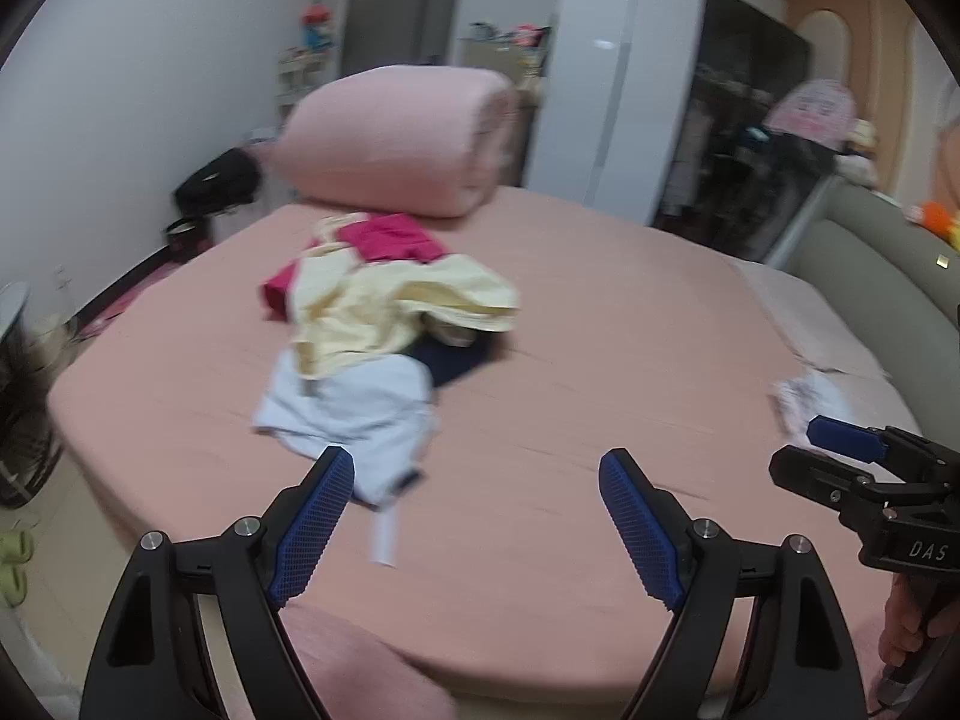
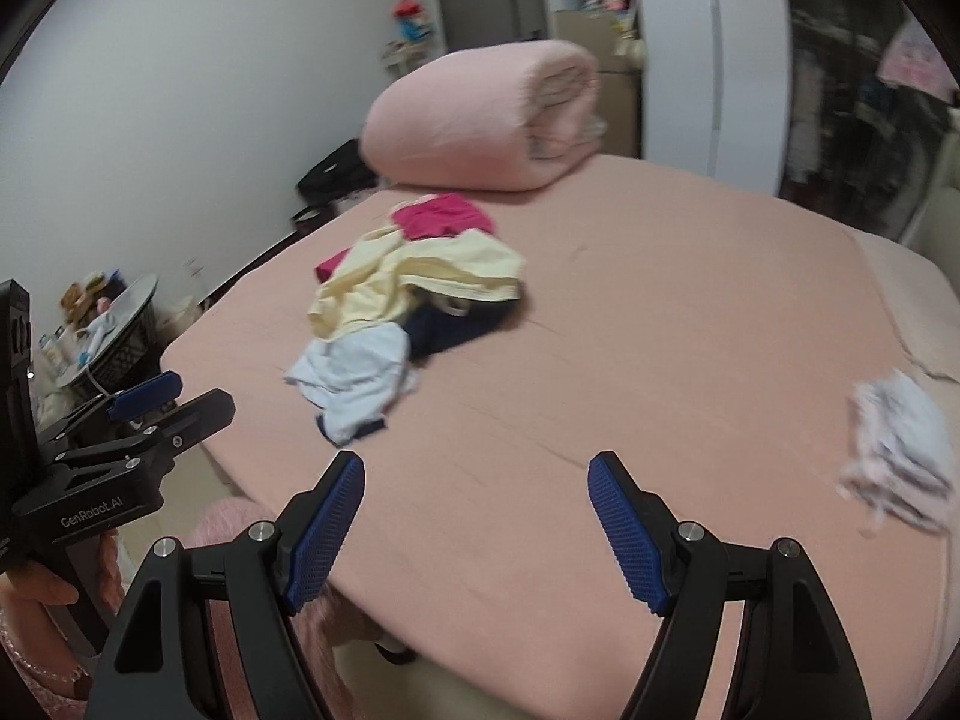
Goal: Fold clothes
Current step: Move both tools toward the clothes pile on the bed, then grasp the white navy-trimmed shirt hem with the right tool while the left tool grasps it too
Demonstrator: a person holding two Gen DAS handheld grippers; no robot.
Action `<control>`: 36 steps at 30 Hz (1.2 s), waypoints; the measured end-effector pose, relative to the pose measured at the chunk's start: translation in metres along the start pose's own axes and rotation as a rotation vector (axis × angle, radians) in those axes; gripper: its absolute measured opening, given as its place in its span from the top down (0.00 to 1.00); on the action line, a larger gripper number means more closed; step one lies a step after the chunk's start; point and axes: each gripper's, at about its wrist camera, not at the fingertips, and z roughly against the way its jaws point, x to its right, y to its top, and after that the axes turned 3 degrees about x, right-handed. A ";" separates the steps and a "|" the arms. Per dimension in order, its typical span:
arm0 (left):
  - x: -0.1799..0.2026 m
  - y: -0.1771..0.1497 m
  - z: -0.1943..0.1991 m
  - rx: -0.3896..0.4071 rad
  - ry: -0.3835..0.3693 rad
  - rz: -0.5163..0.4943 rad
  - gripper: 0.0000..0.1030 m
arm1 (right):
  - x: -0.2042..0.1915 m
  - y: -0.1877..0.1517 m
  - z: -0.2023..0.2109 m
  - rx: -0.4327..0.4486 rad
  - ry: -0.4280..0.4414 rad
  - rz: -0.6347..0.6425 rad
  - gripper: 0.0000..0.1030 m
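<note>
Two claws — left claw (image 1: 474,516), right claw (image 2: 474,516) — wide open, empty, one clothes heap (image 1: 384,324) beyond

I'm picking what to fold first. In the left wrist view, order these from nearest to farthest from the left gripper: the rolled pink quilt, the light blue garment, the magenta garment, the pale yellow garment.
From the left gripper:
1. Light blue garment, just ahead, by its left finger.
2. Pale yellow garment, mid-pile, behind the blue one.
3. Magenta garment, at the pile's far end.
4. Rolled pink quilt, at the bed's far edge.
</note>
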 end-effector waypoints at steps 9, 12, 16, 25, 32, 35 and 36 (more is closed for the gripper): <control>-0.085 0.012 -0.104 -0.116 0.089 0.054 0.19 | -0.045 0.044 -0.146 -0.124 0.051 0.043 0.26; -0.103 0.006 -0.147 -0.170 0.091 0.058 0.19 | -0.055 0.042 -0.198 -0.184 0.062 0.046 0.26; -0.128 -0.002 -0.201 -0.242 0.100 0.064 0.19 | -0.067 0.038 -0.265 -0.262 0.078 0.045 0.26; -0.174 -0.016 -0.278 -0.306 0.099 0.095 0.19 | -0.079 0.019 -0.347 -0.349 0.052 0.024 0.26; -0.175 -0.018 -0.278 -0.245 -0.063 0.083 0.86 | -0.091 0.016 -0.357 -0.319 0.206 0.013 0.94; -0.167 -0.015 -0.265 -0.246 -0.113 0.055 0.91 | -0.101 0.022 -0.328 -0.223 0.317 0.047 0.95; -0.164 -0.015 -0.258 -0.240 -0.132 0.047 0.92 | -0.103 0.024 -0.315 -0.183 0.344 0.054 0.95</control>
